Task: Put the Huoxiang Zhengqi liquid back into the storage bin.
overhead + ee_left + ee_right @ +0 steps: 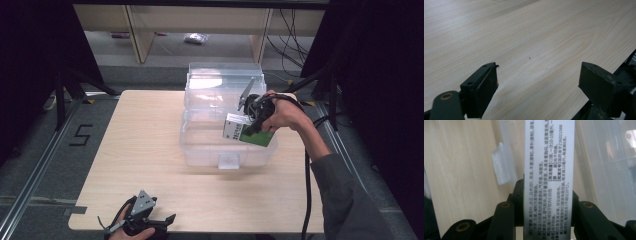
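Carton hanging over the bin, not yet set down

Near the table's front edge the left gripper (150, 220) is idling, jaws spread and empty; farther off the right gripper (248, 126) is pinching a green-and-white carton (250, 134) above the clear plastic bin (200, 150), with lowering and release remaining.

On the light wooden tabletop (150, 165) stands a clear plastic box (200, 145) with its lid (220, 80) tipped up behind it and a small latch tab on its near wall. The right gripper (248, 129), held in a hand (285, 116) that reaches in from the right, grips a green and white carton (235, 131) over the right part of the box. The left gripper (165, 220) rests at the near edge of the tabletop, well apart from the box, its fingers spread with nothing between them.
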A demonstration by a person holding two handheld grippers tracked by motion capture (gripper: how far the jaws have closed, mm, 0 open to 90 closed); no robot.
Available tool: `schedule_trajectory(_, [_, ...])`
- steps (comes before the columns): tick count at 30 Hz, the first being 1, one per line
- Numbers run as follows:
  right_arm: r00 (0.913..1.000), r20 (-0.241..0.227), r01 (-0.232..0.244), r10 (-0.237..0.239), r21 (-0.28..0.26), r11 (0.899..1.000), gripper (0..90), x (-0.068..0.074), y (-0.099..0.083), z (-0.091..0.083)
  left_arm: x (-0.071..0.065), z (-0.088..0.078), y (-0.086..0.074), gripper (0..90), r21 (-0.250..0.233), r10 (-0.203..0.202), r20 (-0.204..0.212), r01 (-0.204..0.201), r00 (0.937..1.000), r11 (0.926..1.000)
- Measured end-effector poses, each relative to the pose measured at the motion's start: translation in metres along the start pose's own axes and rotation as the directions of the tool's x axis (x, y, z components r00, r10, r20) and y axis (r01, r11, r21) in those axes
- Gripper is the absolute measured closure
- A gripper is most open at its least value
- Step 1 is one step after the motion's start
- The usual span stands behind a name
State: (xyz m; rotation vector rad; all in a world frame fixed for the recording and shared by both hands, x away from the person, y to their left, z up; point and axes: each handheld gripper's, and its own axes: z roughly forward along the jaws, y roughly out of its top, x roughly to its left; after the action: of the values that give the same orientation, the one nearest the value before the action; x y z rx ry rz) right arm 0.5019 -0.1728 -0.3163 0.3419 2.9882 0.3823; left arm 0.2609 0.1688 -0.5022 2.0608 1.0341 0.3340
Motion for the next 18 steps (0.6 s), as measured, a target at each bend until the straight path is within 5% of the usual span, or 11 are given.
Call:
schedule_trajectory(10, [0.9998, -0.008, -0.017, 0.018, 0.021, 1.000, 65.0, -0.017, -0.009, 0.022, 0.000, 0.001, 0.000, 14.9, -0.002, -0.005, 0.002, 0.005, 1.0000, 1.0000])
schedule_trajectory(14, [0.9991, -0.004, -0.042, 0.042, 0.069, 0.997, 64.9, -0.018, -0.008, 0.028, -0.001, 0.000, -0.001, 14.9, -0.012, -0.012, -0.008, 0.012, 0.9999, 0.9999])
schedule_trajectory(18, [0.9996, -0.006, -0.028, 0.028, 0.053, 0.998, 64.9, -0.021, -0.011, 0.034, 0.000, 0.001, -0.001, 14.9, -0.006, -0.012, -0.011, 0.012, 0.9999, 0.9999])
